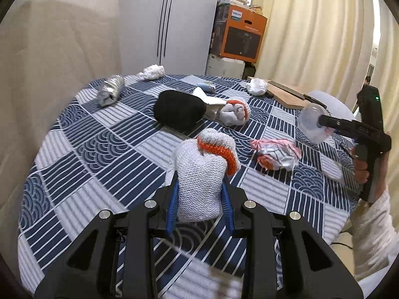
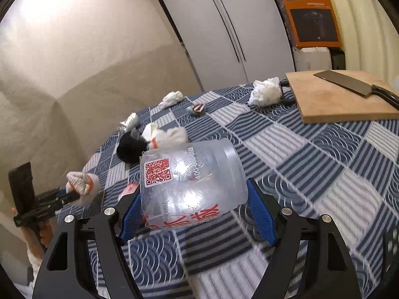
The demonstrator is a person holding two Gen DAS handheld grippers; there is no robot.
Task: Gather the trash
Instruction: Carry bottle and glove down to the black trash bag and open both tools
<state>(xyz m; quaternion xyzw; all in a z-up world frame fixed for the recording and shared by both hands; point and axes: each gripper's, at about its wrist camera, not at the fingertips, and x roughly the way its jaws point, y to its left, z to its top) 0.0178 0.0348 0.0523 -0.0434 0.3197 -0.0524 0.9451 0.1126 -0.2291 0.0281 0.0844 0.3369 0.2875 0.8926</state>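
Quilted tablecloth (image 1: 104, 149) fills mid-frame; left gripper (image 1: 199, 199) pinches a soft glove (image 1: 202, 174), right gripper (image 2: 197, 206) clamps a light, crushable cup (image 2: 192, 182) mid-wall.

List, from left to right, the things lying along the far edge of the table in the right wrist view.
Foil wad → small tissue → wrapper → big tissue → cutting board → knife.

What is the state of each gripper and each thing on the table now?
Left gripper: shut on white knitted sock roll with orange band, lifted.
Right gripper: shut on clear plastic cup with red print, tilted.
Black sock ball: lying on table.
Steel cleaver: flat on wooden cutting board.
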